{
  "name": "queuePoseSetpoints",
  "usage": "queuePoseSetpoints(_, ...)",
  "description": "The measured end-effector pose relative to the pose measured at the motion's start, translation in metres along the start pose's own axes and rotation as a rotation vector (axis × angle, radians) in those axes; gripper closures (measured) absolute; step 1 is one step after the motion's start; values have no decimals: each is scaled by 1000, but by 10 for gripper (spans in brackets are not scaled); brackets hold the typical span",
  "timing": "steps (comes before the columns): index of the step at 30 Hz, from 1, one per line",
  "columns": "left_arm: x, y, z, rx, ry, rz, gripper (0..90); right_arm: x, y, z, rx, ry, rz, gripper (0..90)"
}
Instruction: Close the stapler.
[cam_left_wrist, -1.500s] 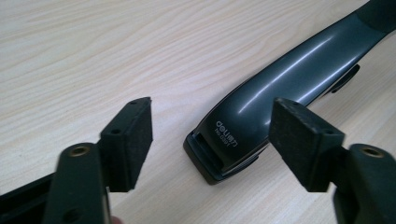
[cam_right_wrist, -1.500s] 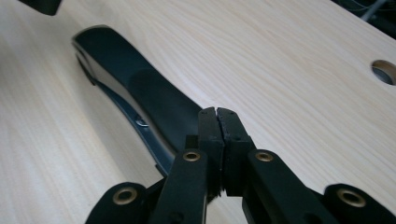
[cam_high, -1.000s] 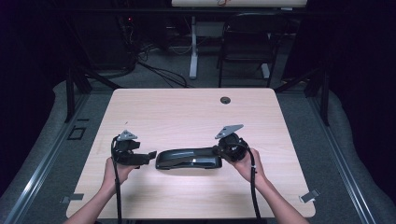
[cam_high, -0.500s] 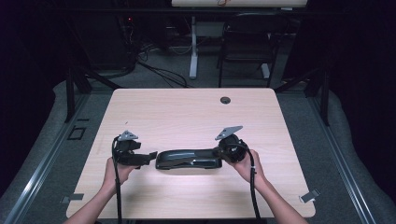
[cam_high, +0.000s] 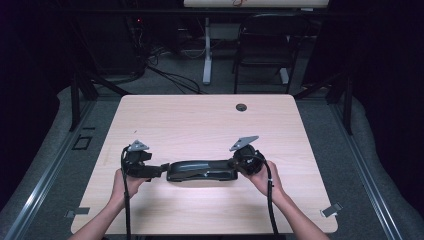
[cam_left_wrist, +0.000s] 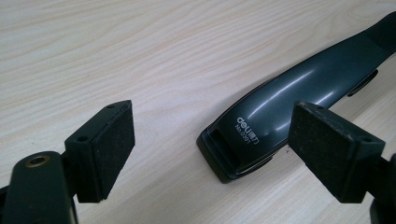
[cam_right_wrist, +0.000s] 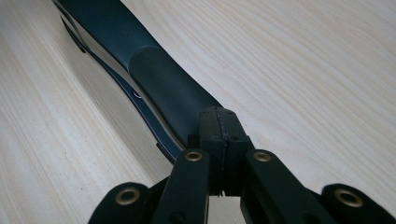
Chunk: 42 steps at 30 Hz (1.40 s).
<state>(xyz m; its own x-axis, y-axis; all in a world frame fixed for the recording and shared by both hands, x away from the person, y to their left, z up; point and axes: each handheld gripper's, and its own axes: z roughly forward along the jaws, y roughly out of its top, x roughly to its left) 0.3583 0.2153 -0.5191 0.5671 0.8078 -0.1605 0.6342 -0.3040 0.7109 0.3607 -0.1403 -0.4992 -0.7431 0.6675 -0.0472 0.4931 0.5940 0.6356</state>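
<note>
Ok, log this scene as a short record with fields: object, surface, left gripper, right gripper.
object: long dark grey-black plastic stapler, lying flat, white brand print on its end toward the left gripper
surface: light wooden table
left gripper: jaws open, pads to either side of the stapler's printed end, not pressing on it
right gripper: jaws shut, tips at the stapler's other end; contact unclear
other: small dark round grommet near the table's far edge

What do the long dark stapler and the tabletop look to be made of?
The stapler: likely moulded plastic, dark grey and glossy, judging by the light streaks on its curved top and the white printed brand mark; its other end looks matte, perhaps rubbery. The table: pale wood-grain surface, probably laminate, smooth and low-sheen.
</note>
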Motion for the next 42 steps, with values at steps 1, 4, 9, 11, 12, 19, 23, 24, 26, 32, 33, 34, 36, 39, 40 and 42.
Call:
queuePoseSetpoints(1, 0, 0, 0, 3, 2, 1, 151, 0, 0, 0, 5, -3, -5, 900)
queuePoseSetpoints(4, 0, 0, 0, 3, -6, -5, 151, 0, 2, -2, -4, -2, -6, 900)
queuePoseSetpoints(9, 1, 0, 0, 3, -9, 1, 151, 2, 9, -10, -37, -9, -5, 900)
queuePoseSetpoints(11, 1, 0, -1, 2, -8, -1, 151, 3, 11, -12, -39, -17, -9, 900)
queuePoseSetpoints(12, 1, 0, -1, 0, -8, -2, 151, 4, 12, -13, -41, -21, -11, 900)
queuePoseSetpoints(19, 1, 0, -1, 0, -8, 1, 151, 4, 17, -14, -34, -30, -19, 873)
queuePoseSetpoints(23, 1, 0, -1, 0, -7, -1, 150, 3, 17, -16, -49, -34, -16, 846)
queuePoseSetpoints(24, 1, 0, -1, 0, -8, -2, 150, 3, 17, -19, -54, -36, -8, 811)
queuePoseSetpoints(26, 1, 0, -1, 0, -9, 0, 150, 2, 17, -20, -56, -36, -8, 780)
queuePoseSetpoints(32, 1, -1, -1, 1, -11, 3, 150, -1, 16, -34, -77, -41, 19, 522)
queuePoseSetpoints(33, 1, -1, -1, 2, -12, 4, 150, -1, 16, -34, -77, -41, 19, 522)
queuePoseSetpoints(34, 2, -1, -1, 1, -12, 4, 150, -2, 14, -38, -84, -46, 33, 456)
queuePoseSetpoints(36, 2, -1, -2, 0, -11, 0, 149, -3, 13, -41, -85, -51, 37, 426)
queuePoseSetpoints(39, 4, -2, -2, -3, -7, -2, 150, -9, 8, -52, -100, -52, 58, 312)
queuePoseSetpoints(40, 5, -2, -3, 1, -8, -4, 149, -11, 6, -55, -106, -56, 64, 278)
queuePoseSetpoints(42, 6, -2, -3, -1, -8, -7, 149, -14, 1, -62, -113, -64, 75, 221)
